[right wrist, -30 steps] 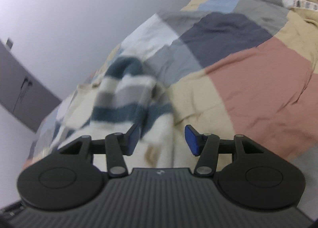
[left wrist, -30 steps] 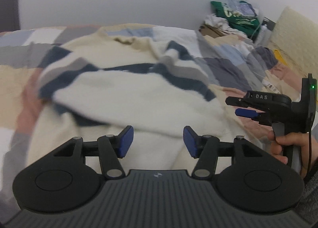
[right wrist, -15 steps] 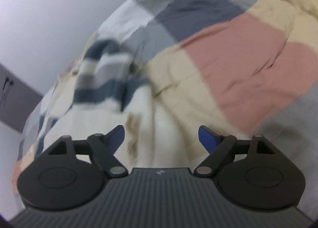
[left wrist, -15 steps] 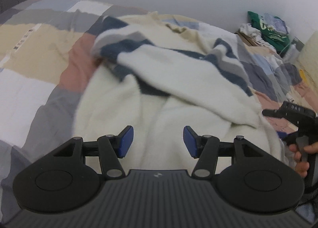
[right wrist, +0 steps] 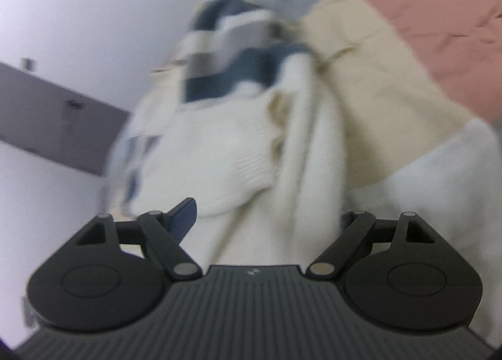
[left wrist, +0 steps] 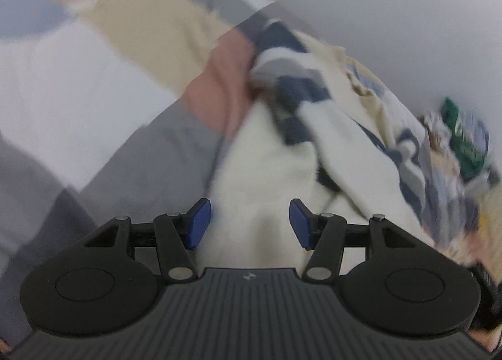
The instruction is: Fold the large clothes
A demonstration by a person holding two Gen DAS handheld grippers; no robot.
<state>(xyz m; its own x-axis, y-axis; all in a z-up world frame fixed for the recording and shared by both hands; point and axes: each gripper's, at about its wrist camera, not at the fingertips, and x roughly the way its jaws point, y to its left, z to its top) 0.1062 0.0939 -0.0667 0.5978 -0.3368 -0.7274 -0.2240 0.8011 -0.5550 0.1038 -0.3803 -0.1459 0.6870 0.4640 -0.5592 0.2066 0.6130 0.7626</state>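
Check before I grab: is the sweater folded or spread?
Neither: the sweater lies rumpled, its striped part bunched over its cream body.

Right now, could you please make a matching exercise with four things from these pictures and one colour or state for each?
Things:
1. sweater
2. left hand-held gripper
3. right hand-held gripper
4. bedspread

Descriptions:
A. patchwork of pink, beige and grey
B. opened very wide, cream fabric between its fingers
C. cream with navy and grey stripes
D. open, both blue pads showing

Pairs: 1-C, 2-D, 3-B, 4-A
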